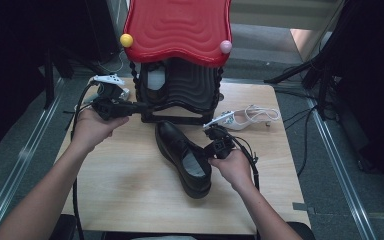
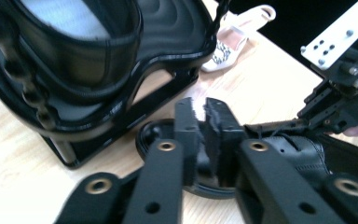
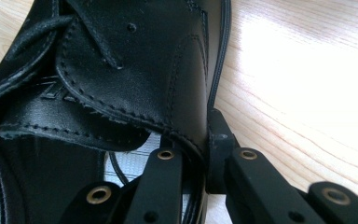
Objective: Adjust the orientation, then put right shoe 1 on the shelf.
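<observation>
A black leather lace-up shoe [image 1: 185, 155] lies on the wooden table [image 1: 125, 190], toe toward the rack. My right gripper [image 1: 211, 150] is shut on the shoe's side wall by the opening; in the right gripper view one jaw sits inside the shoe [image 3: 135, 70] and the other outside, gripper [image 3: 200, 144]. My left gripper [image 1: 137, 106] hovers at the rack's front left foot. Its jaws [image 2: 204, 116] stand shut with nothing between them, above the shoe's toe [image 2: 151, 135]. The right gripper [image 2: 340, 98] also appears at the right of the left gripper view.
A shoe rack with a red wavy top [image 1: 177, 25] and a black lower shelf [image 1: 192, 90] stands at the table's back; a second black shoe [image 2: 74, 42] rests on that shelf. A white strappy sandal [image 1: 245, 119] lies right of the rack. Cables trail off both sides.
</observation>
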A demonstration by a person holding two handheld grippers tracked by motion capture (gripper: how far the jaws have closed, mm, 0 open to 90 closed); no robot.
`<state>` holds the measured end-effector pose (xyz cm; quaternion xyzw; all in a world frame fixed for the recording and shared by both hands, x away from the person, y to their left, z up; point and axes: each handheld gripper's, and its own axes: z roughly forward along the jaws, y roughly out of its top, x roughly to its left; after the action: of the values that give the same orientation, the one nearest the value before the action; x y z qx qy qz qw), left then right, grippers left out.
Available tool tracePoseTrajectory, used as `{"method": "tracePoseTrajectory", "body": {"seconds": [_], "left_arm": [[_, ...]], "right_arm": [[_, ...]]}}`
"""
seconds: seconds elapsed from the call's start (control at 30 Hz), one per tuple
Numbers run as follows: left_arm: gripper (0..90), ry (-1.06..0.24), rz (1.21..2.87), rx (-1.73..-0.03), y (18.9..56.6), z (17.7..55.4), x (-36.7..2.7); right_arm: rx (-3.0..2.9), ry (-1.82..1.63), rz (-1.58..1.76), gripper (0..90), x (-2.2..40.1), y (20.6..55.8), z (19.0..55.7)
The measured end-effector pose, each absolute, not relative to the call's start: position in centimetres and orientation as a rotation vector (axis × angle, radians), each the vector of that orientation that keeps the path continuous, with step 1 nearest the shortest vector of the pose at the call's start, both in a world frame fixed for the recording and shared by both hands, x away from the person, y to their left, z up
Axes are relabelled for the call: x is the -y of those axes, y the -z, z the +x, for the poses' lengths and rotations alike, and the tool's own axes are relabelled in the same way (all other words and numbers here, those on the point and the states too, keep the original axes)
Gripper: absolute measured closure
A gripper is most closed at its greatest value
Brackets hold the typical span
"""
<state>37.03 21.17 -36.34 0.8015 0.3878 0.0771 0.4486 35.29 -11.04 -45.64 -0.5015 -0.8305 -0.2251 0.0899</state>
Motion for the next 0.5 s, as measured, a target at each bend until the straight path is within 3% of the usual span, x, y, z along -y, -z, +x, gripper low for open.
{"method": "tracePoseTrajectory", "body": {"seconds": [0.1, 0.5], "left_arm": [[89.8, -0.213, 1.988, -0.955, 35.5, 37.4, -21.0], [89.8, -0.270, 1.979, -0.918, 30.5, 38.6, -20.4]], "right_arm": [[2.458, 0.678, -1.499, 87.0, 11.5, 45.3, 35.2], [2.439, 0.710, -1.549, 87.0, 13.6, 42.8, 34.6]]}}
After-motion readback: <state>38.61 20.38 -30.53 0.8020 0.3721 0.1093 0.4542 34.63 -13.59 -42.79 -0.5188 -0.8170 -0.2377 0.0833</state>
